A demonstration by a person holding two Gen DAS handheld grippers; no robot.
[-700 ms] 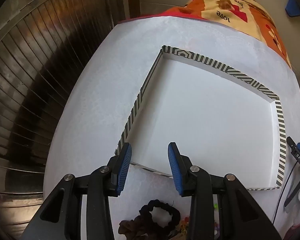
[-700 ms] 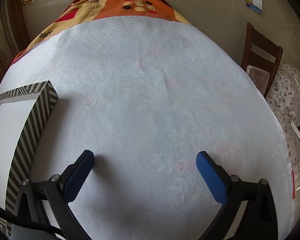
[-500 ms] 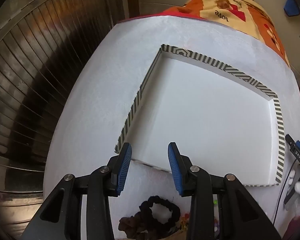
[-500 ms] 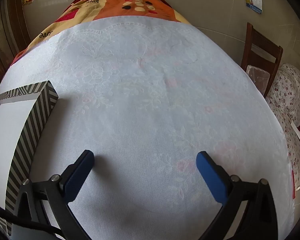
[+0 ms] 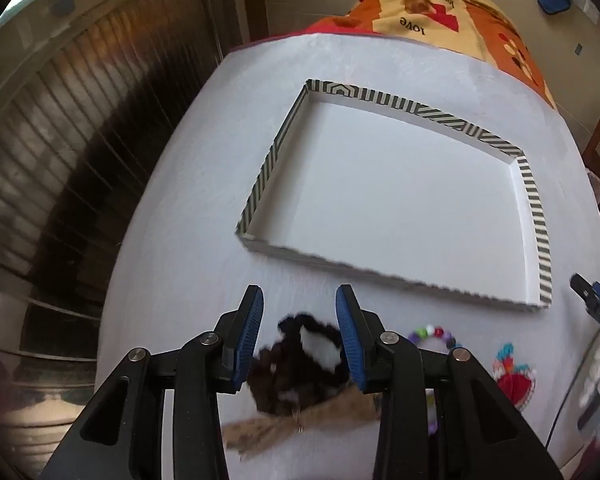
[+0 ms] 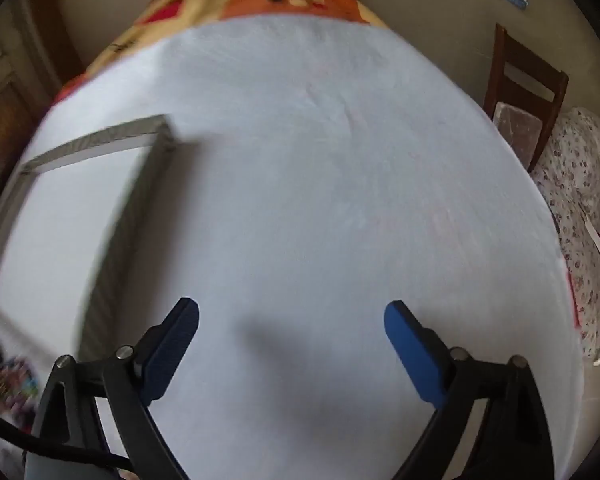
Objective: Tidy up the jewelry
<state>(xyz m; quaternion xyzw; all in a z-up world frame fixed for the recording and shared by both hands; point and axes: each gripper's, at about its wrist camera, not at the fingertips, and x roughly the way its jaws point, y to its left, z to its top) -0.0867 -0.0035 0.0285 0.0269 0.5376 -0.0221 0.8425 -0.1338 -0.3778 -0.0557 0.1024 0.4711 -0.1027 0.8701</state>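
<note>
Left gripper (image 5: 299, 312) hangs over the scrunchies, jaws partly open and gripping nothing.

The black scrunchie (image 5: 304, 354) sits on the white cloth (image 5: 188, 240) right between and below the blue fingers (image 5: 250, 334), with a brown scrunchie (image 5: 300, 424) touching it on the near side, both blurred. Just to the right lie a bead bracelet (image 5: 432, 336) and a red charm (image 5: 514, 380), all near the tray's front edge. The striped tray (image 5: 534, 216) sits beyond them, its white floor bare. Over on the right, the right gripper (image 6: 292, 320) is spread wide above plain cloth, holding nothing; the tray's corner shows to its left, and a smear of coloured trinkets (image 6: 16, 384) at the far left edge is too blurred to name.
</note>
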